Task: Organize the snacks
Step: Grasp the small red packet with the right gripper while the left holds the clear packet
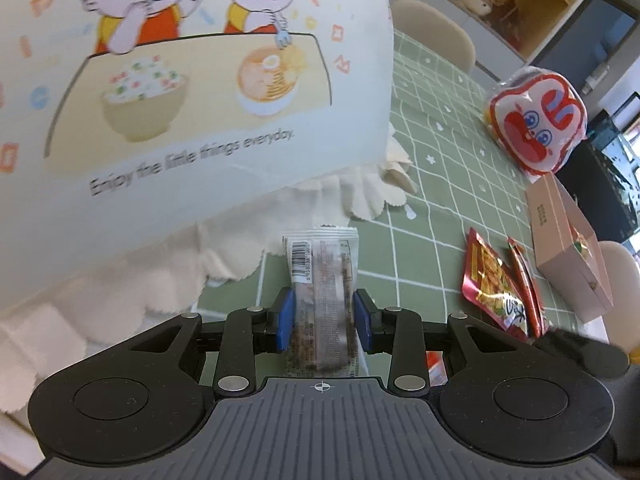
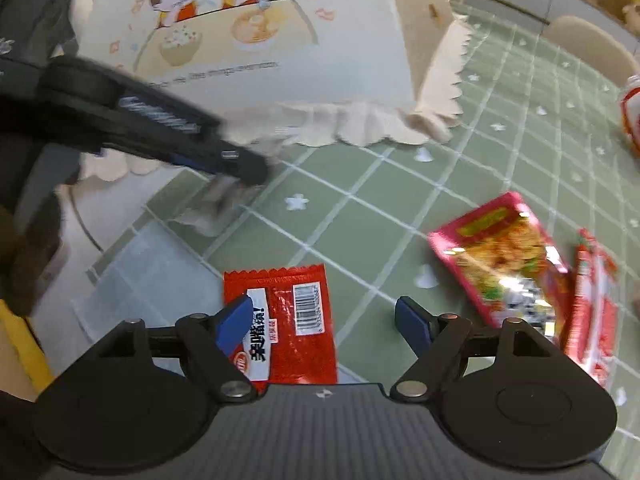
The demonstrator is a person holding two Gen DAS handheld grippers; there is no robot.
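Observation:
My left gripper (image 1: 323, 312) is shut on a clear snack bar packet (image 1: 324, 280) with a barcode, held above the table next to a big white bag (image 1: 200, 80) printed with two cartoon children. The left gripper also shows in the right wrist view (image 2: 240, 168), blurred, with the packet (image 2: 220, 200) under it. My right gripper (image 2: 324, 316) is open just above a flat red snack packet (image 2: 292, 320) on the green checked tablecloth (image 2: 360, 200).
A pink-red snack pouch (image 2: 504, 256) and a red packet (image 2: 592, 300) lie to the right. In the left wrist view these red pouches (image 1: 500, 284), a pink box (image 1: 568, 248) and a round red-white snack bag (image 1: 536, 124) sit on the right. Chairs stand behind the table.

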